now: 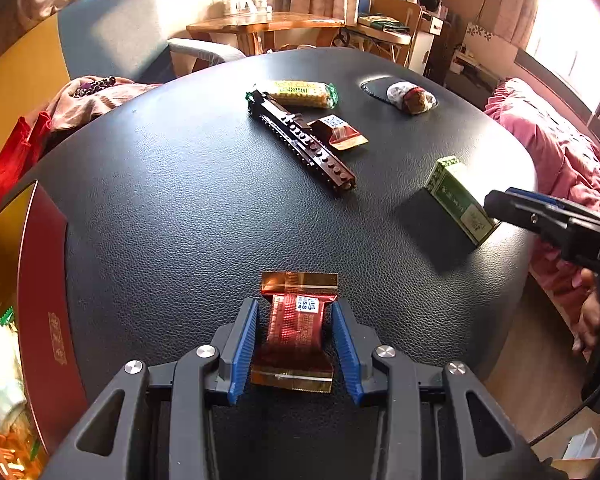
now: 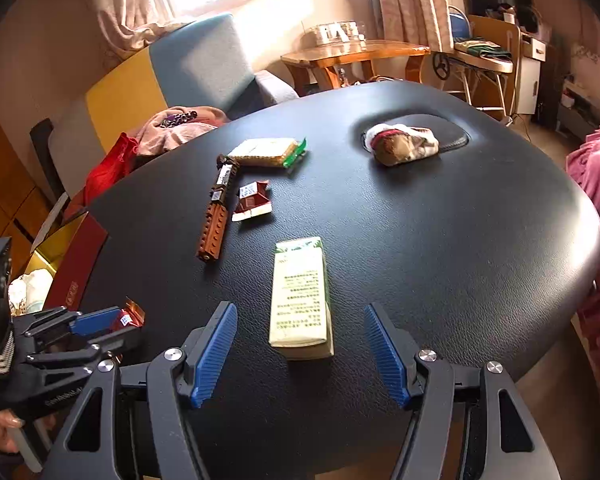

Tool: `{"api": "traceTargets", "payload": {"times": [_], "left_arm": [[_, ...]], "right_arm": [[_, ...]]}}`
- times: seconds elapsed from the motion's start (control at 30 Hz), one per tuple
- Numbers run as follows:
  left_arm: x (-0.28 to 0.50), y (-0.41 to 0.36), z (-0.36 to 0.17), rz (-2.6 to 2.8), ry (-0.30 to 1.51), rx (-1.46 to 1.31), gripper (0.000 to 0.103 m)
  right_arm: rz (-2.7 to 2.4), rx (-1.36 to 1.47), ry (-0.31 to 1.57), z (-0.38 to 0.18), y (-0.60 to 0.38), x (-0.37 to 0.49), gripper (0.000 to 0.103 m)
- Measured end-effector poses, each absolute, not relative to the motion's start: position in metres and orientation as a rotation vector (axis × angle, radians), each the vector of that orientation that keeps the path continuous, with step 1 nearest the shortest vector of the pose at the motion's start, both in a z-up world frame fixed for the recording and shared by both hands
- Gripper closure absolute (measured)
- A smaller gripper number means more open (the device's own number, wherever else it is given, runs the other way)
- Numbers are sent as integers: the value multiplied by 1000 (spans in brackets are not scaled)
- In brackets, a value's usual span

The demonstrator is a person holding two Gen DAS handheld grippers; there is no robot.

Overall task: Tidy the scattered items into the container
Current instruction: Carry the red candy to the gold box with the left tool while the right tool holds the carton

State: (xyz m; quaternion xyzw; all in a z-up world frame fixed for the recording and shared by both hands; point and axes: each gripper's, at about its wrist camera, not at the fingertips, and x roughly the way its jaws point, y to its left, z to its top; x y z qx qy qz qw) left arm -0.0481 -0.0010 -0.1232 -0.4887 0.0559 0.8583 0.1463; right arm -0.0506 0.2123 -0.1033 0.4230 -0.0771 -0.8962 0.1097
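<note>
A red snack packet sits between the blue pads of my left gripper, which is shut on it low over the black table, near its left edge. From the right wrist view the left gripper holds the packet close to the red container. The container's red wall stands at the left with white wrapped things inside. My right gripper is open and straddles a green-and-white carton without touching it. The carton lies by the right gripper.
Scattered farther back are a brown brick bar, a second red packet, a biscuit pack and a white-wrapped bundle in a dip. A clothes pile lies off the table's left, pink bedding off its right.
</note>
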Motion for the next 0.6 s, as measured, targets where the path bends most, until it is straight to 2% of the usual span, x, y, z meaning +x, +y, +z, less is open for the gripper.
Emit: {"api": "traceTargets", "payload": {"times": [0.17, 0.33, 0.4, 0.53, 0.6], "left_arm": [[-52, -3, -126, 2491, 121, -1423, 63], [-55, -6, -128, 2480, 43, -1431, 56], [-55, -6, -128, 2460, 22, -1424, 46], [-56, -5, -128, 2445, 9, -1436, 46], [-56, -7, -127, 2458, 1, -1431, 53]], "right_arm": [[-2625, 1309, -206, -111, 209, -68, 37], [-2606, 1381, -121, -122, 197, -82, 53], [-2611, 1391, -72, -125, 191, -85, 69], [-2637, 1382, -3, -126, 184, -82, 72], [-2631, 1376, 0, -126, 181, -80, 72]]}}
